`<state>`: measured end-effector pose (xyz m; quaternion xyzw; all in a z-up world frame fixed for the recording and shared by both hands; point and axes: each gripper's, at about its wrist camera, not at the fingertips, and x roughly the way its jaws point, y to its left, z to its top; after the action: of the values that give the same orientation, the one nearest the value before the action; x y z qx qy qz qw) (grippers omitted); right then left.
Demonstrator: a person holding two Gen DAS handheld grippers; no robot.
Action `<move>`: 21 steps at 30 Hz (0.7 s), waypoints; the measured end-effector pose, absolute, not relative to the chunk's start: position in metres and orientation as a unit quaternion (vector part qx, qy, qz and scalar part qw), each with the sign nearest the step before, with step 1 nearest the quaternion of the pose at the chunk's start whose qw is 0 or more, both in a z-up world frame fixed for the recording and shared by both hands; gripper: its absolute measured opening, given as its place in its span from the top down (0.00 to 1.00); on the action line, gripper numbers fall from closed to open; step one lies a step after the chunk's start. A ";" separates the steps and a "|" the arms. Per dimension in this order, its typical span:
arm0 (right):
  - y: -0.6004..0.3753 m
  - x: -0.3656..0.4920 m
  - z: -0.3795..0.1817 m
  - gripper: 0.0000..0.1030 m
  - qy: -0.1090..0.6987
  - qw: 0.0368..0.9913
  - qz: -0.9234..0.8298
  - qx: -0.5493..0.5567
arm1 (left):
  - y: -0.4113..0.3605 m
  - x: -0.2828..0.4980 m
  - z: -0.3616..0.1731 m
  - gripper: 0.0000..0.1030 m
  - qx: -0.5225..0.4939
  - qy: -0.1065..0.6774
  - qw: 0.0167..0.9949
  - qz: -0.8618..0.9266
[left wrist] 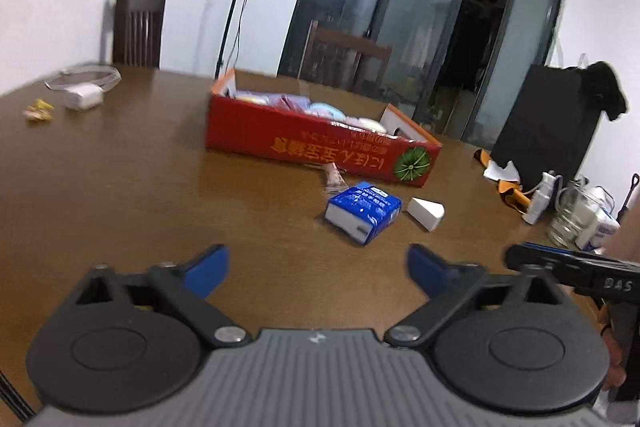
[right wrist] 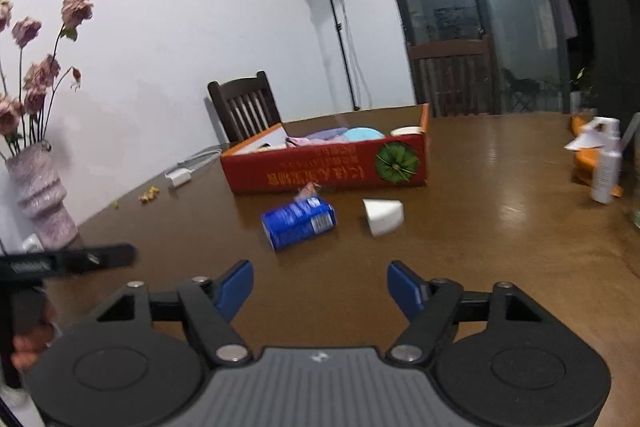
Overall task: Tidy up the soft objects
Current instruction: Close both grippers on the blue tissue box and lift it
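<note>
A red cardboard box (left wrist: 304,143) (right wrist: 320,169) holding several pastel soft items stands in the middle of the brown table (left wrist: 120,187). In front of it lie a blue tissue pack (left wrist: 362,211) (right wrist: 299,223), a white wedge-shaped sponge (left wrist: 426,213) (right wrist: 384,215) and a small pink wrapper (left wrist: 334,179) (right wrist: 308,191). My left gripper (left wrist: 318,273) hovers over bare wood short of the pack, open, nothing between its blue pads. My right gripper (right wrist: 320,289) is likewise open and empty, nearer than the pack and sponge. Each gripper's black body shows at the edge of the other's view.
A white charger with cable (left wrist: 82,95) and yellow scraps (left wrist: 38,111) lie far left. A vase of dried roses (right wrist: 38,183) stands at the left edge. A spray bottle (right wrist: 606,163), orange items (left wrist: 508,187) and jars crowd the right. Chairs (right wrist: 244,107) and a light stand (right wrist: 340,27) stand behind.
</note>
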<state>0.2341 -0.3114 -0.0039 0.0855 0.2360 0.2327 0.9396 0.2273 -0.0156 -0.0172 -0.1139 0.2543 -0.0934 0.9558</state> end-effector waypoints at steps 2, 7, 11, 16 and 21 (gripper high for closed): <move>-0.300 0.263 -0.002 0.46 0.241 0.936 0.243 0.078 | -0.020 0.259 -0.021 0.35 -0.138 0.266 0.948 -0.110; -0.275 0.340 -0.002 0.54 0.255 0.926 0.264 0.087 | -0.024 0.316 -0.034 0.48 -0.196 0.296 0.922 -0.153; -0.260 0.373 -0.014 0.56 0.281 0.918 0.259 0.107 | -0.021 0.340 -0.047 0.49 -0.231 0.298 0.907 -0.189; -0.260 0.387 -0.034 0.67 0.309 0.903 0.266 0.135 | -0.021 0.348 -0.055 0.57 -0.243 0.315 0.894 -0.203; -0.264 0.384 -0.035 0.70 0.311 0.902 0.260 0.147 | -0.024 0.350 -0.055 0.65 -0.237 0.323 0.895 -0.198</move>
<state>0.3841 -0.2636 -0.0354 0.1472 0.3109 0.2596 0.9024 0.3502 -0.0239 -0.0555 -0.2371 0.3227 -0.1978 0.8947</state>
